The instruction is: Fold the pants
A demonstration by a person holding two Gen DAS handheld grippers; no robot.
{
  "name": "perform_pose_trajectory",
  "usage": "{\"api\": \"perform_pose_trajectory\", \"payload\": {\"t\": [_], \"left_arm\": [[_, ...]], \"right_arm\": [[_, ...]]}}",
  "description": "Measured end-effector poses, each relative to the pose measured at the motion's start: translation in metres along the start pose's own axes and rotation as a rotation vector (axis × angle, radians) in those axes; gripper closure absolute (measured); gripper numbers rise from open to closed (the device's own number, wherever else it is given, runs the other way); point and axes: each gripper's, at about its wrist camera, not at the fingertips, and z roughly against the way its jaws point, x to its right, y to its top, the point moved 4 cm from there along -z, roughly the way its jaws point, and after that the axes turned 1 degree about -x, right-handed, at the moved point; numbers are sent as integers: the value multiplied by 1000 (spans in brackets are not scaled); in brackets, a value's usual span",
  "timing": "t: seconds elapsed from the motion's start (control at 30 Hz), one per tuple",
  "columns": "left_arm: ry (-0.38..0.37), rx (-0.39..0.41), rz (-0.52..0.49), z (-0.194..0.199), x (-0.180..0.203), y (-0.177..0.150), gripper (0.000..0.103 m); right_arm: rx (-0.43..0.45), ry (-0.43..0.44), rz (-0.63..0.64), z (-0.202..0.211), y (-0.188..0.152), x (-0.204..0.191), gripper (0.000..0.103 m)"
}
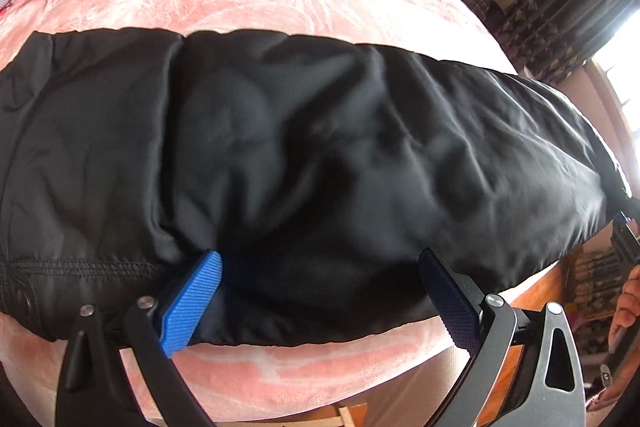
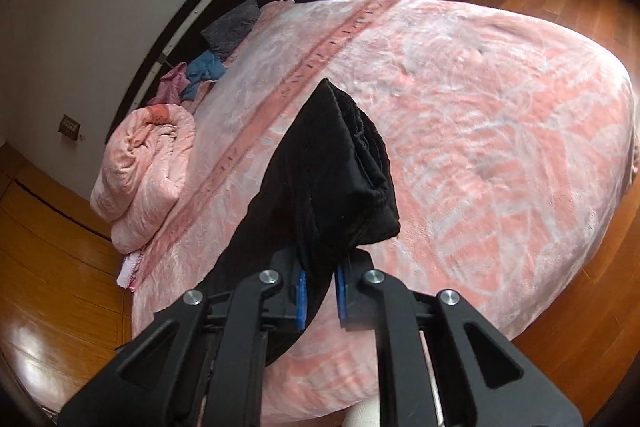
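Right gripper (image 2: 320,291): jaws nearly closed, pinching an edge of the pants (image 2: 320,183) and lifting that end above the bed (image 2: 500,107).
Left gripper (image 1: 316,291): jaws wide apart, holding nothing; its blue pad (image 1: 192,303) touches the near hem.
Pants (image 1: 300,147): black, lying across the bed.
Handling: I judge them soft, padded, a little slippery and light; better to take a hem or the waistband.
Far: rolled quilt (image 2: 144,179).
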Motion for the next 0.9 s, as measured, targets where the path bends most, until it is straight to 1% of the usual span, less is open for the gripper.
{"api": "perform_pose_trajectory", "payload": {"t": [0.03,0.07,0.1,0.13,0.2,0.23,0.3,0.4,0.47,0.57,0.63,0.77,0.9], "left_arm": [[35,-10,-44,-9,3,-2,4],[75,-2,-90,-14,7,-5,4],[100,13,-121,-15,10,-7,3],[108,21,-131,-15,11,-9,3],[89,27,-130,-14,8,-9,4],[74,24,-126,-13,6,-8,4],[40,20,-111,-8,1,-8,4],[14,18,-75,0,-11,-6,4],[6,27,-38,12,-19,-8,4],[9,84,24,38,-45,-10,4],[38,111,59,51,-70,-11,4],[135,146,138,71,-124,-17,4],[177,150,249,83,-174,-28,4]], "right_arm": [[-36,-53,-20,-14,-8,18,93],[-71,-112,-31,-28,-17,33,93],[-90,-140,-44,-38,-26,44,93],[-90,-131,-66,-42,-31,51,93],[-72,-102,-91,-38,-32,53,93],[-62,-94,-88,-35,-30,49,93],[-45,-101,-44,-27,-25,35,93],[-10,-117,35,-16,-21,4,92],[25,-101,103,-5,-19,-22,92],[74,-61,239,7,-24,-73,92],[93,-30,329,11,-31,-109,91],[95,49,454,10,-48,-172,91],[75,98,586,4,-73,-226,91]]}}
